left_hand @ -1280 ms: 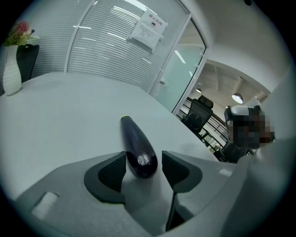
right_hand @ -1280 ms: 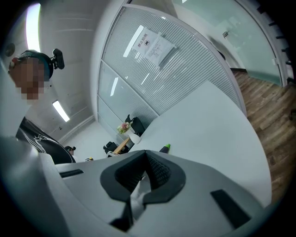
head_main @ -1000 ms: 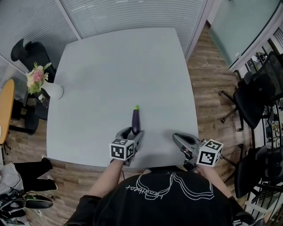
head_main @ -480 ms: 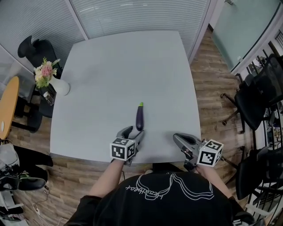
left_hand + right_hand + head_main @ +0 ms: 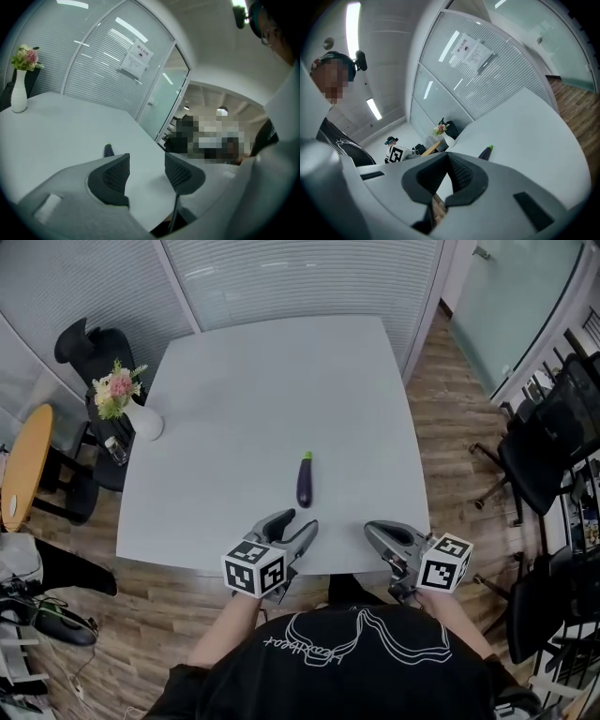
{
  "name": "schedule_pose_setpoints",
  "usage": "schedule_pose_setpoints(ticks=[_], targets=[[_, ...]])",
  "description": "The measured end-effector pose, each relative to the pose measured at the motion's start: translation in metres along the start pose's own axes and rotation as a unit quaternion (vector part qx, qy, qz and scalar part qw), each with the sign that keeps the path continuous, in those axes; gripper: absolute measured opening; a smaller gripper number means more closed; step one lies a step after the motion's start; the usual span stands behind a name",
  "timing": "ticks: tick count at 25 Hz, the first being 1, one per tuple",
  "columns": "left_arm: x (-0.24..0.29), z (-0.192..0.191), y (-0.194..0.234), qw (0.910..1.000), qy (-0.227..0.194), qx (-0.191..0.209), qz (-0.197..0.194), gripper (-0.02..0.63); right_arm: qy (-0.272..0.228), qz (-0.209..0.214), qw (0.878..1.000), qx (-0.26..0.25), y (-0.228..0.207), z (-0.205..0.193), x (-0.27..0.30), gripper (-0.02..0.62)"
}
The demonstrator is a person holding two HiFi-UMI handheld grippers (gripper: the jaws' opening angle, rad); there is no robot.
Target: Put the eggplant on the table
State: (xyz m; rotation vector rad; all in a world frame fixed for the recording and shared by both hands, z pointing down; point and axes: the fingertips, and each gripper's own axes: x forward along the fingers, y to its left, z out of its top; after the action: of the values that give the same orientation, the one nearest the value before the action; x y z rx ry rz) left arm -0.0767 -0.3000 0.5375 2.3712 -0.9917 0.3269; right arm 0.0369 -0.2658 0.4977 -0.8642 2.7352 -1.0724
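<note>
On the pale grey table (image 5: 262,390), toward its near edge, the eggplant (image 5: 305,486) lies flat and unsupported, its green stem end pointing away from the person. The left claw (image 5: 298,521) sits just short of the fruit's near end and apart from it. In the left gripper view its jaws stand spread with only bare table between them, and the eggplant shows as a small dark shape beyond the left jaw. One second earlier that claw enclosed the near end of the eggplant. Half a second earlier the fruit lay at the jaw tips. Now the claw has drawn back toward the table edge, while the eggplant keeps its place and heading. The right claw (image 5: 371,529) rests over the near edge, well to the side; the right gripper view shows its pads pressed together with nothing between them. A vase of flowers (image 5: 141,418) stands at the far left corner, well apart from the work.

Judged from this layout, release and withdrawal are complete: the eggplant is on the table and the task appears finished, with nothing left but to clear the claws.
</note>
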Motion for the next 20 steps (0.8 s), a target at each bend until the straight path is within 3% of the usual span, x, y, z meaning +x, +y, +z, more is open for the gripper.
schedule_pose_setpoints(ticks=[5,9,15,20], targets=[[-0.037,0.021,-0.046,0.9972,-0.049,0.012,-0.055,0.195,-0.007,0.013,1.0,-0.018,0.025,-0.006,-0.002,0.009],[-0.059,0.028,-0.072,0.994,-0.072,0.028,-0.078,0.101,-0.011,0.026,0.999,-0.03,0.043,-0.009,-0.005,0.009],[-0.07,0.023,-0.095,0.992,-0.072,0.037,-0.096,0.034,-0.007,0.038,0.998,-0.057,0.06,-0.017,-0.008,0.009],[-0.078,0.02,-0.096,0.9919,-0.071,0.034,-0.1,0.02,-0.001,0.051,0.996,-0.071,0.075,-0.024,-0.004,0.008]])
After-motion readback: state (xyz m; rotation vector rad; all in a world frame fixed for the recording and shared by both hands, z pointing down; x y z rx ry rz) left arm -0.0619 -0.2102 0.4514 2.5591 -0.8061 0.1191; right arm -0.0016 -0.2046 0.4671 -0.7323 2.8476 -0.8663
